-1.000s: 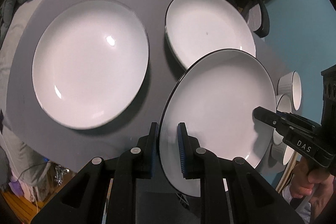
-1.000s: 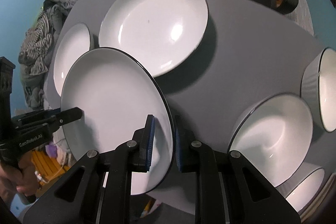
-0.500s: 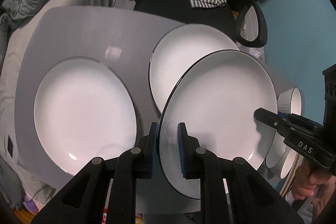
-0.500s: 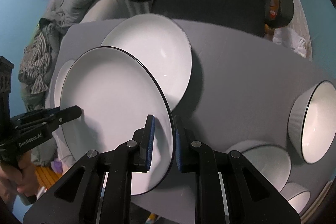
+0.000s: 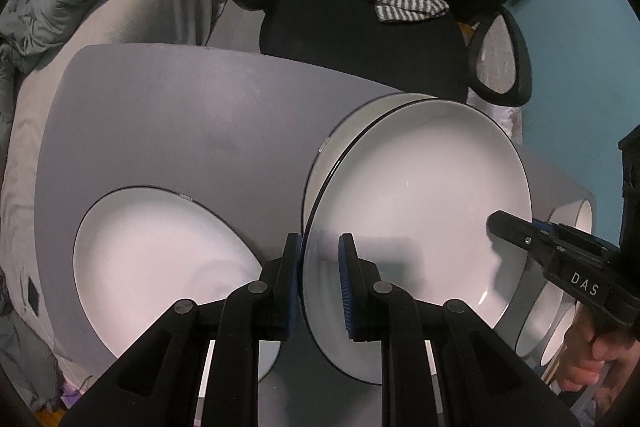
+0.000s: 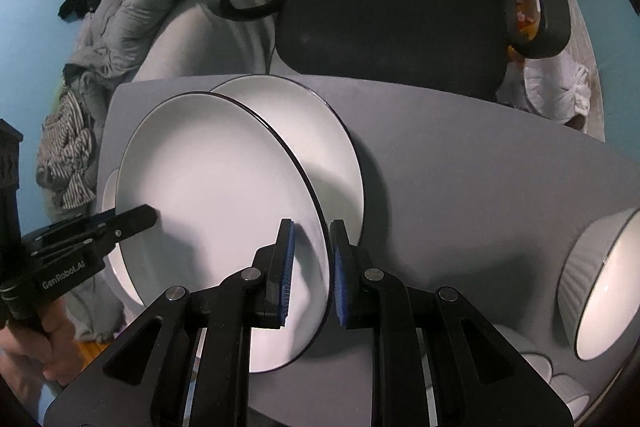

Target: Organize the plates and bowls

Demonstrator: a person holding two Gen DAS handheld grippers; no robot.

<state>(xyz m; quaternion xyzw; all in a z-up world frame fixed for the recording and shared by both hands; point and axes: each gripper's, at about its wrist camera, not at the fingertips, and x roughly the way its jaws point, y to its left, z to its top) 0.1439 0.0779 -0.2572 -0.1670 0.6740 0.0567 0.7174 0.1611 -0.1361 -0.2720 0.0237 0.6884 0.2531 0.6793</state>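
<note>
Both grippers were clamped on one white plate point(image 5: 416, 211), the left gripper point(image 5: 319, 283) pinching its near-left rim and the right gripper point(image 6: 311, 271) pinching the opposite rim, jaws nearly closed on the thin edge. The plate hung above the grey table point(image 5: 180, 123), overlapping a second plate point(image 6: 320, 131) lying flat at the far edge. A third plate point(image 5: 160, 251) lay to the left, and a ribbed bowl point(image 6: 600, 287) stood to the right.

The held plate point(image 5: 420, 195) looks like glossy white ceramic with a thin dark rim. The bench point(image 5: 180, 115) has a matt, smooth grey surface. Each hand-held gripper point(image 5: 318, 283) is matt black plastic with blue ribbed pads point(image 6: 289, 267) and small metal pins.
</note>
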